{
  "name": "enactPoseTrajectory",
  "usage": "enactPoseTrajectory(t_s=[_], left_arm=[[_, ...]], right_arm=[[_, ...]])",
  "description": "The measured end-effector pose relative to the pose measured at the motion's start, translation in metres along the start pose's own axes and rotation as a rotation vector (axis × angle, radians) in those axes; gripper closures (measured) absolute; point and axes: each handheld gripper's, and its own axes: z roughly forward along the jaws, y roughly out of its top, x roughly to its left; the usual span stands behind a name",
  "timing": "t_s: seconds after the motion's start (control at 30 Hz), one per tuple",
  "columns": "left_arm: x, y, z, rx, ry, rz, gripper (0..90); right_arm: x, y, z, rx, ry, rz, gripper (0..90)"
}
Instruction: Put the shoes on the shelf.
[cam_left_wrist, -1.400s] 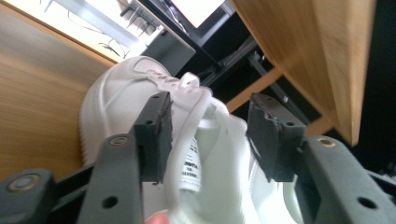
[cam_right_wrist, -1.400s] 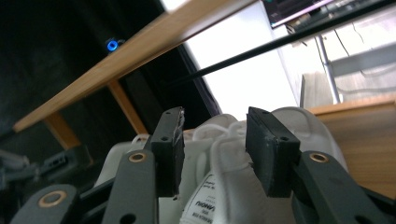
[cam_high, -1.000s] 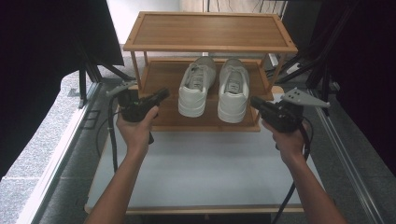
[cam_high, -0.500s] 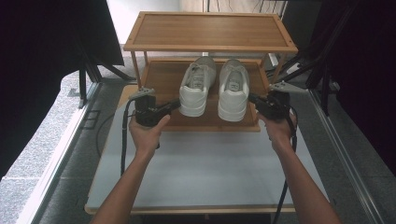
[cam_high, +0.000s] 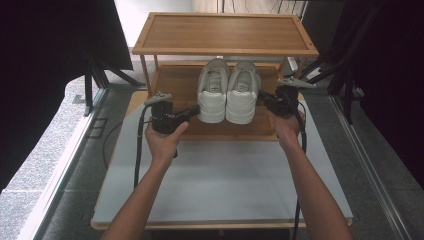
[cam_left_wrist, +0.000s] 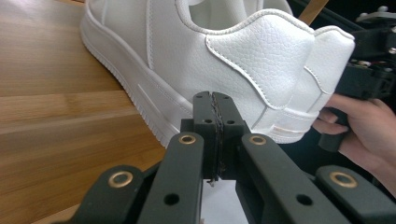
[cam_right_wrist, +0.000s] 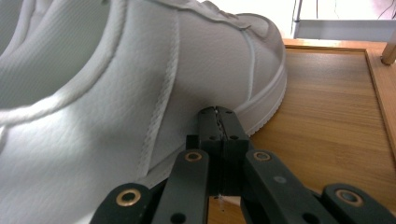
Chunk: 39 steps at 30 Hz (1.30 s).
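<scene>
A grey table (cam_high: 225, 185) holds a two-tier wooden shoe rack (cam_high: 225, 32) at its 12 o'clock end; dark curtains flank both sides, and grey floor runs along the 9 o'clock edge. The near half of the tabletop lies bare. On the lower shelf (cam_high: 175, 87) a pair of white sneakers (cam_high: 227, 92) sits side by side, heels toward the person. The left gripper (cam_high: 192, 112), jaws clenched on nothing, presses the left shoe's outer side at 9 o'clock. The right gripper (cam_high: 262, 97), jaws likewise closed and empty, meets the right shoe at 3 o'clock.
</scene>
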Motion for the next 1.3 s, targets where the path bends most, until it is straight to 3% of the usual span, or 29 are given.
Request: enactPoseTrajectory(t_s=[0.3,0.53,0.7,0.83,1.0,1.1,1.23,1.3], left_arm=[[-0.006,0.002,0.010,0.009,-0.008,0.002,89.7],[-0.007,0.002,0.013,0.009,-0.008,-0.009,89.4],[-0.004,-0.001,0.009,-0.010,-0.039,-0.023,84.2],[-0.007,-0.001,0.002,-0.001,-0.041,0.025,84.6],[-0.012,-0.004,-0.001,0.028,-0.040,0.072,85.3],[-0.019,-0.008,0.003,0.052,-0.025,0.100,85.8],[-0.023,-0.012,0.014,0.057,0.015,0.095,86.5],[-0.023,-0.011,0.014,0.051,0.012,0.089,88.7]], right_arm=[[-0.005,0.006,0.012,-0.009,-0.045,0.009,90.0],[-0.010,0.006,0.016,-0.020,-0.039,0.026,90.0],[-0.011,0.005,0.012,-0.030,-0.015,0.037,89.1],[-0.006,0.004,-0.005,-0.078,0.011,0.036,88.1],[0.012,-0.004,-0.039,-0.119,0.055,-0.051,89.1],[0.029,-0.011,-0.055,-0.131,0.111,-0.110,89.4],[0.046,-0.016,-0.058,-0.109,0.139,-0.186,89.5],[0.046,-0.016,-0.057,-0.112,0.134,-0.189,89.5]])
